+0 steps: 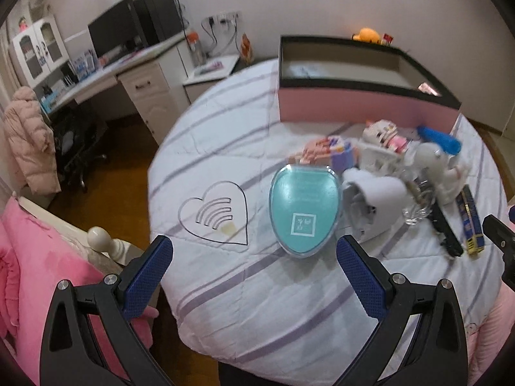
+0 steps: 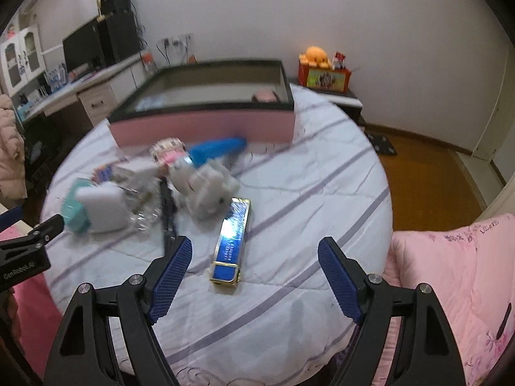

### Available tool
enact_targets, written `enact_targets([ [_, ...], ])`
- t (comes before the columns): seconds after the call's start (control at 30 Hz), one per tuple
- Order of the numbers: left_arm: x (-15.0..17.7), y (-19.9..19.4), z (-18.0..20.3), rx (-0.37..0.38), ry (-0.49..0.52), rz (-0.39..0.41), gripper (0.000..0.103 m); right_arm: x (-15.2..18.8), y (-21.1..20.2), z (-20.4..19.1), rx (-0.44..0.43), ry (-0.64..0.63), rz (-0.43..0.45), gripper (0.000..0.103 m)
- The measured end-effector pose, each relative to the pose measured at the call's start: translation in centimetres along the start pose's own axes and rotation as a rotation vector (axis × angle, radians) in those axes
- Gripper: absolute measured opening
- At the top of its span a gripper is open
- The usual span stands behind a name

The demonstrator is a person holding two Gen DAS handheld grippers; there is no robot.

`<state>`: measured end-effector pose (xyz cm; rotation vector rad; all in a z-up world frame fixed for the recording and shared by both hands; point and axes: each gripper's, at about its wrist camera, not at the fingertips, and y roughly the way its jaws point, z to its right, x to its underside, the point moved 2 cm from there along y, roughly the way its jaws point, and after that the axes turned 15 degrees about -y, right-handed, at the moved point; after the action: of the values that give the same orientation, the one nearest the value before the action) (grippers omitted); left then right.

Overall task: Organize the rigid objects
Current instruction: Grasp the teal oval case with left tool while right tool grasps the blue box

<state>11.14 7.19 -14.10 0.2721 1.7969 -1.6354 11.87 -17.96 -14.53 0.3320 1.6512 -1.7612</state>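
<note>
left gripper (image 1: 254, 257) wide open, empty | teal oval case (image 1: 304, 209) just ahead, right of its centreline | right gripper (image 2: 254, 273) wide open, empty; blue-gold box (image 2: 232, 241) ahead, lying between its fingers | pink box (image 2: 206, 128) beyond pile | risk: slick case probably slips on soft bedding

Desk (image 1: 96, 78) w/ monitor (image 1: 111, 33); pink coat (image 1: 30, 141); orange plush (image 2: 317, 56).
</note>
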Motion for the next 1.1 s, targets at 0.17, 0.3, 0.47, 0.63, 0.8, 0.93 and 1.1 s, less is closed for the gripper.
enact_targets([
  [0.17, 0.0, 1.9, 0.6, 0.017, 0.016, -0.051, 0.103, -0.3, 2.7, -0.1, 0.013, -0.02, -0.071, 0.079],
  [0.3, -0.5, 3.2, 1.2, 0.012, 0.025, -0.071, 0.103, -0.4, 4.4, -0.5, -0.03, -0.029, -0.106, 0.063],
  [0.47, -1.0, 5.0, 0.9, 0.079, -0.031, -0.143, 0.103, -0.8, 4.5, -0.9, -0.036, -0.064, -0.098, 0.042],
  [0.63, -1.1, 4.5, 1.1, 0.215, -0.002, -0.127, 0.055, -0.9, 4.4, 0.4, -0.074, -0.019, -0.098, 0.021],
  [0.8, -1.1, 4.2, 1.6, 0.19, 0.027, -0.117, 0.053, -0.8, 4.4, 0.5, -0.086, -0.009, -0.093, 0.021],
  [0.93, -1.4, 4.2, 1.0, 0.206, 0.001, -0.137, 0.053, -0.7, 4.4, 0.6, -0.093, -0.003, -0.091, 0.021],
  [1.1, -1.4, 3.8, 1.0, 0.192, -0.016, -0.125, 0.053, -0.8, 4.1, 1.0, -0.101, 0.011, -0.084, 0.021],
])
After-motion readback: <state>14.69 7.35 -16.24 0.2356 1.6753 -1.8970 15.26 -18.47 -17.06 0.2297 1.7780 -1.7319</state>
